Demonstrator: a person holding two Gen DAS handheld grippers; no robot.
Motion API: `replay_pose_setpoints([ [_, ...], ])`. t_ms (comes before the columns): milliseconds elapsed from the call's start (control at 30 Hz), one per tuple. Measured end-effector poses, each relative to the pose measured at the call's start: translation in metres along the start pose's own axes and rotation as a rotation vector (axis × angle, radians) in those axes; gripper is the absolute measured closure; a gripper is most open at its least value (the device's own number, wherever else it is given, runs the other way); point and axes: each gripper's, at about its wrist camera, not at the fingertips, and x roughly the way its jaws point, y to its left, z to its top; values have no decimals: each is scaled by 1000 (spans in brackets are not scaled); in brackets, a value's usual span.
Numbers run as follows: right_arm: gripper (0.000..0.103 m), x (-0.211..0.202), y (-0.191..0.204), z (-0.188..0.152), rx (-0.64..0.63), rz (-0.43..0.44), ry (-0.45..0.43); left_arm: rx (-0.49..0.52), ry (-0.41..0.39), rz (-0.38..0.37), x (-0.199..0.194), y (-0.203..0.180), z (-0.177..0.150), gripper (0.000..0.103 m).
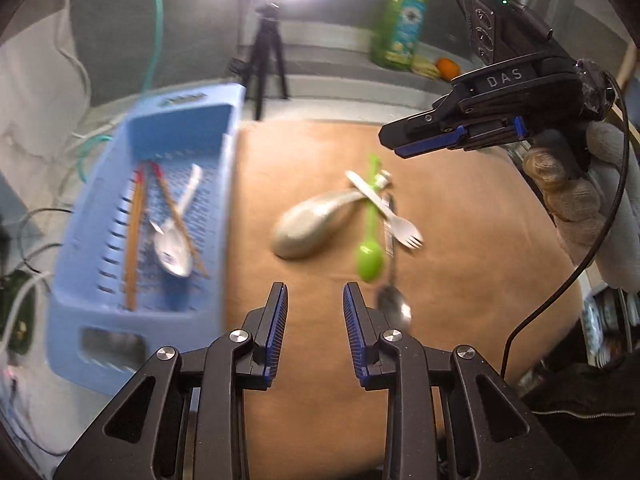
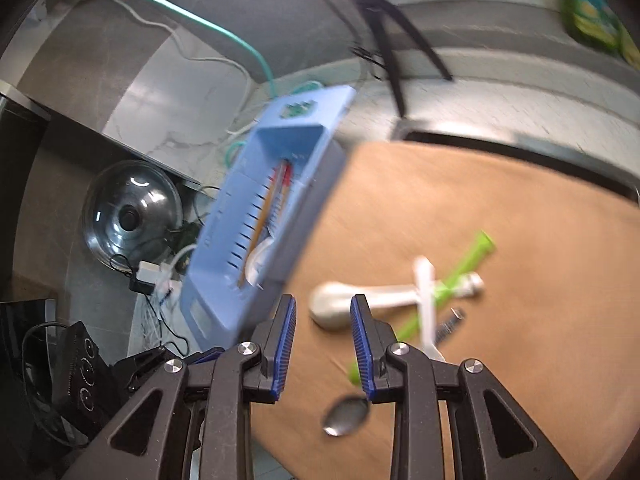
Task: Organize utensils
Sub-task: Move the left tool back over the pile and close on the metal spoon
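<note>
Left gripper (image 1: 315,296) sits low in its own view, fingers a little way apart with nothing between them, just brown worktop (image 1: 460,240) under the gap. Right gripper (image 2: 323,310) looks the same in its view: fingers slightly parted and empty, though the ladle shows through the gap further off. Just past the left fingers there's a metal spoon (image 1: 394,304), then a green spoon (image 1: 370,262), a white fork (image 1: 384,210) lying across it and a grey ladle (image 1: 308,224), all piled up touching in the middle of the worktop. Only the left view shows the right gripper from outside, up at the far right in a gloved hand (image 1: 572,200), above the pile and not touching it. It also looks down into the blue tray (image 1: 84,240) at the worktop's left edge: chopsticks (image 1: 134,240), a metal spoon and a white utensil are in there. The right view sees that tray more edge-on, so its near wall hides most of the contents, but it alone shows a glass lid (image 2: 132,212) and a tangle of cables beyond the tray. Further back: tripod (image 1: 266,60), green bottle (image 1: 402,24), bright lamp. Everything's pretty blurry.
</note>
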Motion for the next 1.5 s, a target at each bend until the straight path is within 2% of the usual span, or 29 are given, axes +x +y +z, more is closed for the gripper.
replay_pose_setpoints([
  [33,76,1,-7,-7,11,1,10,8,12,-14,4,-6,-3,70],
  [100,76,4,-18,-19,34,-3,23,22,36,-30,13,-19,-11,67],
  [367,76,21,-53,-50,152,15,64,80,91,-47,34,-54,-26,66],
  [467,76,29,-53,-54,162,16,74,94,101,-41,39,-58,-28,60],
  [1033,76,62,-48,-57,200,-4,100,154,114,-25,63,-64,-32,60],
  [1067,76,63,-48,-56,202,-4,100,161,112,-24,65,-65,-32,61],
  [1133,76,65,-45,-55,201,-9,101,175,112,-19,66,-67,-34,69],
  [1267,76,68,-44,-55,201,-16,100,173,104,-20,65,-69,-36,78],
  [1400,78,71,-43,-54,210,-22,96,162,93,-33,64,-69,-36,78],
  [1500,85,72,-42,-53,201,-45,92,160,87,-48,63,-71,-36,80],
])
